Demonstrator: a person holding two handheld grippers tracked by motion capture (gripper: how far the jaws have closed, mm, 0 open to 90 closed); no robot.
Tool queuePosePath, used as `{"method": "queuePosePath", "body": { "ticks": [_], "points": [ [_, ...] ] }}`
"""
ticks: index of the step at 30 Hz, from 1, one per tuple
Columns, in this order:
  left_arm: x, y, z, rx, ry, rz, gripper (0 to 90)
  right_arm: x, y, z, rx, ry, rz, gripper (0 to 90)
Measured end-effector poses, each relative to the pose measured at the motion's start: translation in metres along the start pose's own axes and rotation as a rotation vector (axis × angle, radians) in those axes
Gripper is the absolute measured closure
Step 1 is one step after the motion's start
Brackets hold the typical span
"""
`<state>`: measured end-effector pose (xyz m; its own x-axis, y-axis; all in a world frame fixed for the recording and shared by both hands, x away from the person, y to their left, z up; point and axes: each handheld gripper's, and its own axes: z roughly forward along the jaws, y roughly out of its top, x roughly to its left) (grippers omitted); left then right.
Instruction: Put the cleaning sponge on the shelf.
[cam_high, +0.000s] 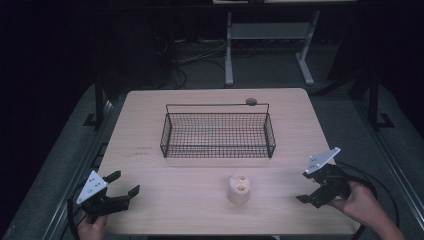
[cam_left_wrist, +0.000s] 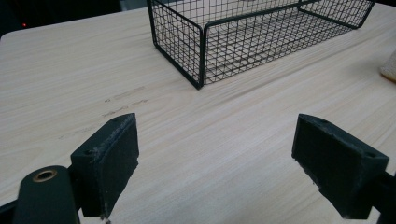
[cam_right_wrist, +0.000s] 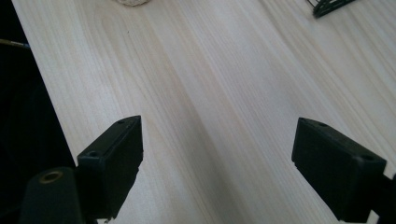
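Sitting upright near the table's front edge, the small beige stubby object with two round holes in its top (cam_high: 239, 188) lies between both grippers, clearly nearer the right gripper (cam_high: 311, 194), and just in front of the black wire-mesh basket (cam_high: 218, 134). From the right gripper it lies to that gripper's left, approx. level w/ it; its long axis looks vertical, though it's short. The left gripper (cam_high: 125, 183) sits well apart at the front left corner. Both grippers: jaws spread wide, holding nothing, hovering low over the pale wood-grain table (cam_high: 150, 115). The right gripper view catches the object's edge (cam_right_wrist: 132, 2) at top. No brand, label or readable writing; faint dark scuffs on the tabletop (cam_left_wrist: 126, 100) aren't legible.
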<state>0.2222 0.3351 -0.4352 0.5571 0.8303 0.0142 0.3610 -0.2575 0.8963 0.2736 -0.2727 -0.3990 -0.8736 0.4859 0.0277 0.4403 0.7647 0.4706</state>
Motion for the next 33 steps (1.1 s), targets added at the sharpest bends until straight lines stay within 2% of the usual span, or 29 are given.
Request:
{"method": "queuePosePath", "body": {
  "ticks": [7, 11, 18, 33],
  "points": [
    [0.001, 0.000, -0.001, -0.002, -0.004, -0.001, 13.9, 0.004, 0.013, 0.003, 0.010, 0.012, -0.025, 15.9],
    [0.001, 0.000, -0.001, -0.001, -0.007, 0.004, 13.9, 0.010, 0.026, 0.004, 0.006, 0.017, -0.054, 15.9],
    [0.001, 0.000, 0.000, -0.002, -0.006, 0.001, 13.9, 0.016, 0.038, 0.007, 0.012, 0.033, -0.091, 15.8],
    [0.000, 0.000, 0.000, -0.004, -0.008, 0.003, 13.9, 0.019, 0.055, 0.010, 0.035, 0.051, -0.124, 15.9]
  ]
}}
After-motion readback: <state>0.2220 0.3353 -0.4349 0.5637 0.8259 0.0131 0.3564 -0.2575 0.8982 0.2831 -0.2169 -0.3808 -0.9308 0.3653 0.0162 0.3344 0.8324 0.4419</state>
